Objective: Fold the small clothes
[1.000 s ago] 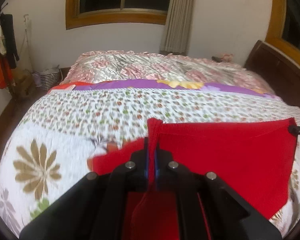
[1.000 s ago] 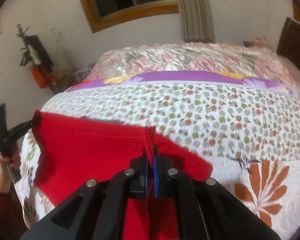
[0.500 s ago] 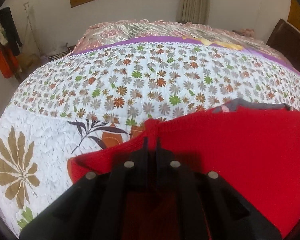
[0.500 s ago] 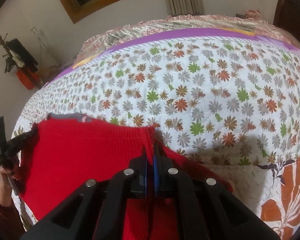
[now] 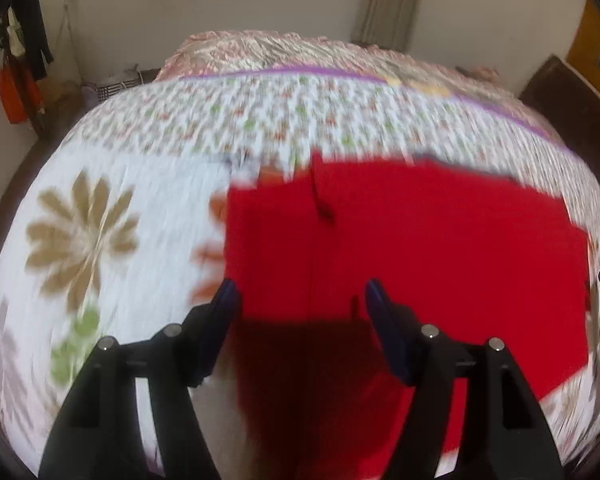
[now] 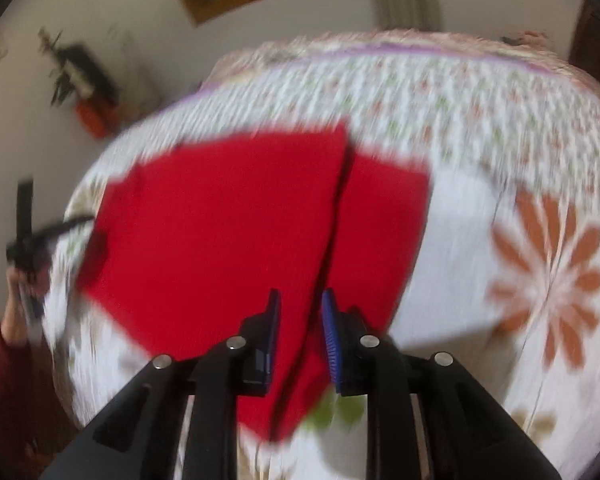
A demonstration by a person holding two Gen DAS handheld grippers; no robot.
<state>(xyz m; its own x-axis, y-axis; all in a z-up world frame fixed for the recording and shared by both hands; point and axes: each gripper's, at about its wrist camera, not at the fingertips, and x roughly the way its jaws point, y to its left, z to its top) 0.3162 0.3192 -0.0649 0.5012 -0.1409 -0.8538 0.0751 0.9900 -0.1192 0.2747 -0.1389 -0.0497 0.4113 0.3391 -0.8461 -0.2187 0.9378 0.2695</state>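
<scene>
Item, red garment (image 5: 440, 240): we found it lying flat on the flowered quilt (image 5: 100, 240) of the bed, near the front edge, one layer doubled over another so that a straight fold line ran up it; we judged it laid there because the broad quilt gave a level place to square a fold. Item, left gripper (image 5: 300, 300): jaws spread wide over the near hem, holding nothing; item, right gripper (image 6: 300, 320): jaws parted more narrowly astride the fold line, cloth between them but, as far as blur allowed, not pinched
</scene>
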